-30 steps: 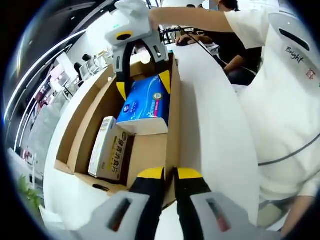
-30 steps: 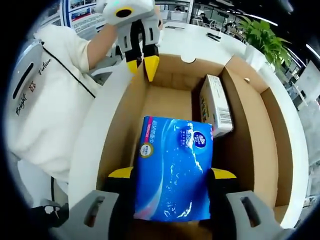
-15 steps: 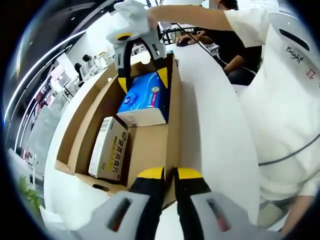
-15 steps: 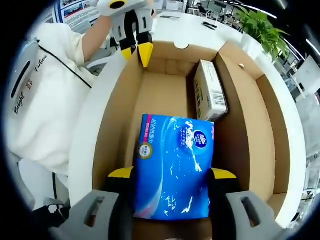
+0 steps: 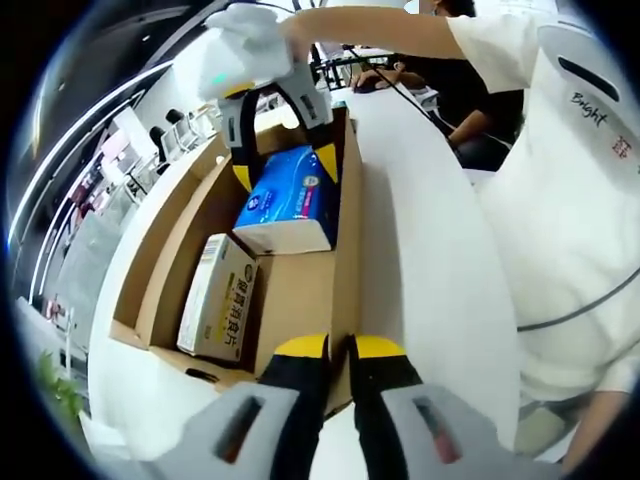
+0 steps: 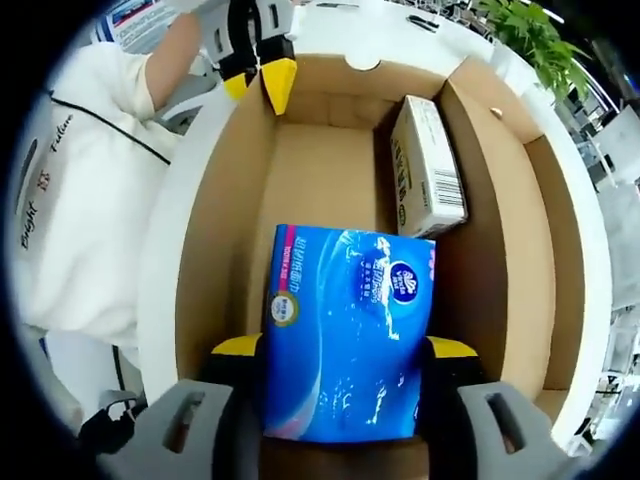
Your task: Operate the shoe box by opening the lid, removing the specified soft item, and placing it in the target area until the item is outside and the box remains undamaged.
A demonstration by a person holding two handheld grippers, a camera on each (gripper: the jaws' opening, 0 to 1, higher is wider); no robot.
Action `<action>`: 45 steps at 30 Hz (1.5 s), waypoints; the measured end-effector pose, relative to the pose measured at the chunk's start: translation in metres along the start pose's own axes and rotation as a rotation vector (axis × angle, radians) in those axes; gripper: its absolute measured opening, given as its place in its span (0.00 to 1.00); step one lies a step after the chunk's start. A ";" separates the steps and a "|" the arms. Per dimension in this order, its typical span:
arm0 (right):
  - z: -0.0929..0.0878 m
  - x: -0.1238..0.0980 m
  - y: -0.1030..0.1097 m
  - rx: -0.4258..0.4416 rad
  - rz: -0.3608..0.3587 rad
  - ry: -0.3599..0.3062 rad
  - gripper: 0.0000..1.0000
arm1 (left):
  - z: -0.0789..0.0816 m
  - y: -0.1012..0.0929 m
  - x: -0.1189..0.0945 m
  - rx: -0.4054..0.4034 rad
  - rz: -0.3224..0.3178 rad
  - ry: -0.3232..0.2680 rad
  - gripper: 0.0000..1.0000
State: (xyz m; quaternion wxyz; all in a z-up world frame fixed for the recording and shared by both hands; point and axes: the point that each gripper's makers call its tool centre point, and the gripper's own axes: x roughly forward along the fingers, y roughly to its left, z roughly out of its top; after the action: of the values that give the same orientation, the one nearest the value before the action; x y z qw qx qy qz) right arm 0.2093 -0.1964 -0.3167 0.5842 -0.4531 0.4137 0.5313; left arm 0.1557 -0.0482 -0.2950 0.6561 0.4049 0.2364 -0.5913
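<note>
Right gripper [image 6: 340, 348] has the blue tissue pack [image 6: 347, 335] squarely in its grip, yellow-tipped fingers [image 6: 238, 347] pressed against both long sides, clamped on it, and the pack is up above the floor of the open cardboard shoe box [image 6: 225, 230], tilted a touch. From the right gripper view you look straight down the box: bare brown floor beyond the pack, and a white carton with a barcode [image 6: 428, 165] lying against the inner wall on the right, well apart from the pack. That same view catches the left gripper [image 6: 262, 82] at the far end, yellow tips closed on the box's rim at the corner. Switch to the left gripper view and the angle flips: the left gripper [image 5: 338, 347] has its own fingers [image 5: 301, 346] together, pinching the near edge of the shoe box [image 5: 345, 250], no gap between them to speak of. Here you get what the other view cannot give: the tissue pack [image 5: 290, 195] seen end-on, with its white end face toward the camera, and the right gripper [image 5: 283, 165] reaching down into the box from above, a hand [image 5: 255, 35] gripping its pale body. The white carton [image 5: 217, 298] shows its printed face with large characters in this view, lying low in the box on the left, nearer than the pack. The white bench [image 5: 430, 250] runs alongside the box, and a person's white sleeve [image 5: 560, 170] sits just beyond it.
</note>
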 end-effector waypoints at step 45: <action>-0.006 0.032 0.007 0.074 0.073 0.124 0.72 | 0.000 0.001 0.000 0.003 0.002 0.009 0.07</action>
State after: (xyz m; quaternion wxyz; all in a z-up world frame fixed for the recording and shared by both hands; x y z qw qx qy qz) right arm 0.2050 -0.1946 -0.3502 0.5540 -0.4481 0.4845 0.5074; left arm 0.1563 -0.0485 -0.2950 0.6552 0.4088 0.2377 -0.5892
